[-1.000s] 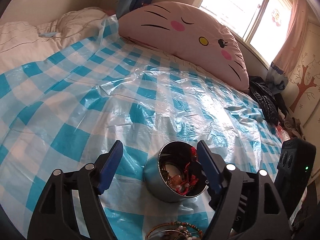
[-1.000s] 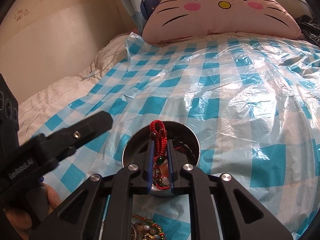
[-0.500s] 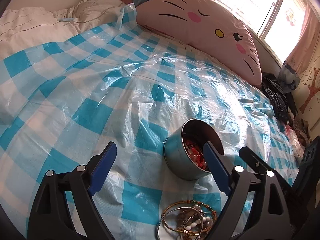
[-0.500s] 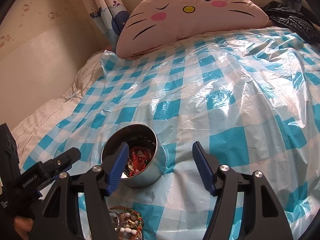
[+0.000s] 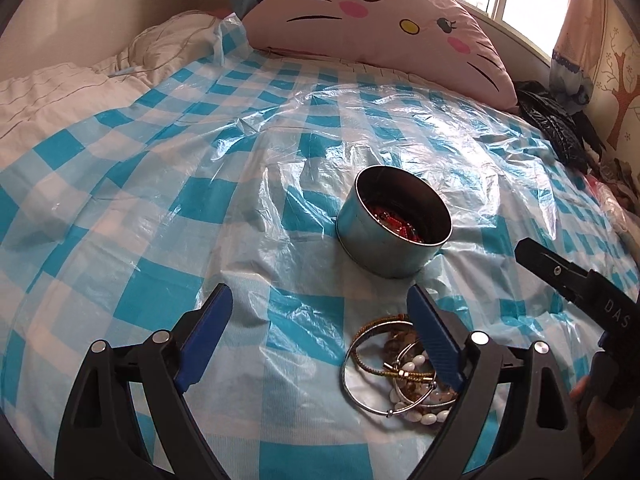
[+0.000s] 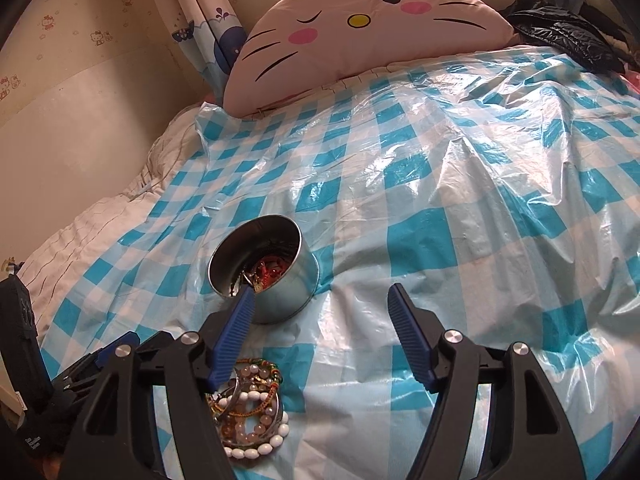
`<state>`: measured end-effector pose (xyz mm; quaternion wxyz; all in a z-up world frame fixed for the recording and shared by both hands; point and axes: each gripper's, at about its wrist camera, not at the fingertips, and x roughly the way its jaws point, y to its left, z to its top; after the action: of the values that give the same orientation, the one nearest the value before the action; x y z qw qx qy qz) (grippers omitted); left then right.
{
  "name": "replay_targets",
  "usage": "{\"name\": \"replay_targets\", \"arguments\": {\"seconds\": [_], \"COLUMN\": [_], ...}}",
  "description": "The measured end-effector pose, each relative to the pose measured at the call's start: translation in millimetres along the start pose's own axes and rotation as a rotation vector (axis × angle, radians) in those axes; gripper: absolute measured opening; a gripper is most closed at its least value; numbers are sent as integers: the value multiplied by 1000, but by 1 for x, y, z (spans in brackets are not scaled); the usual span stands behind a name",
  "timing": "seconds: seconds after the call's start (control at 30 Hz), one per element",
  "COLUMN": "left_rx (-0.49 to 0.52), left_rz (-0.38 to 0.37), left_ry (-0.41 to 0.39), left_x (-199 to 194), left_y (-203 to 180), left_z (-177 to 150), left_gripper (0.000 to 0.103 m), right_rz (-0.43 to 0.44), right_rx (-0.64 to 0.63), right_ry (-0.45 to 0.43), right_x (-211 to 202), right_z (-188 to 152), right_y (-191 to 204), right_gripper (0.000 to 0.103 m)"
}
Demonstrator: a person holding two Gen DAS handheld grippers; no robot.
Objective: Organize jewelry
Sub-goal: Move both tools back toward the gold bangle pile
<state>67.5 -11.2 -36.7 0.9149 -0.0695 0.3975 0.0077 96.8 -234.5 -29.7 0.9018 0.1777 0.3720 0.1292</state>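
A round metal tin (image 5: pixel 394 228) stands on the blue-checked plastic sheet and holds red jewelry (image 5: pixel 394 222); it also shows in the right wrist view (image 6: pixel 266 268). A pile of bangles and bead bracelets (image 5: pixel 394 368) lies on the sheet in front of the tin, and shows in the right wrist view (image 6: pixel 250 408) too. My left gripper (image 5: pixel 318 320) is open and empty, pulled back from the tin, its right finger over the pile. My right gripper (image 6: pixel 320 300) is open and empty, just right of the tin, its left finger above the pile.
A pink cat-face cushion (image 5: pixel 380 16) lies at the head of the bed. A cream quilt (image 5: pixel 60 92) is bunched at the left. Dark clothing (image 5: pixel 556 120) is heaped at the right edge. The checked sheet (image 6: pixel 460 200) spreads wide to the right.
My right gripper opened and dropped the red bracelet into the tin, then drew back to the right. My left gripper also drew back, so the bracelet pile came into view.
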Motion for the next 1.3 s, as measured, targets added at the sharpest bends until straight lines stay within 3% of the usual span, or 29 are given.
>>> {"name": "replay_targets", "arguments": {"seconds": [0.43, 1.3], "left_rx": [36, 146], "left_rz": [47, 96], "left_ry": [26, 39], "left_x": [-3, 4], "left_y": [-3, -23], "left_z": [-13, -17], "left_gripper": [86, 86], "right_rz": [-67, -80], "right_rx": [38, 13], "right_ry": [-133, -67], "right_x": [-44, -25], "right_z": [-10, -10], "right_y": [-7, -2], "right_gripper": [81, 82]}}
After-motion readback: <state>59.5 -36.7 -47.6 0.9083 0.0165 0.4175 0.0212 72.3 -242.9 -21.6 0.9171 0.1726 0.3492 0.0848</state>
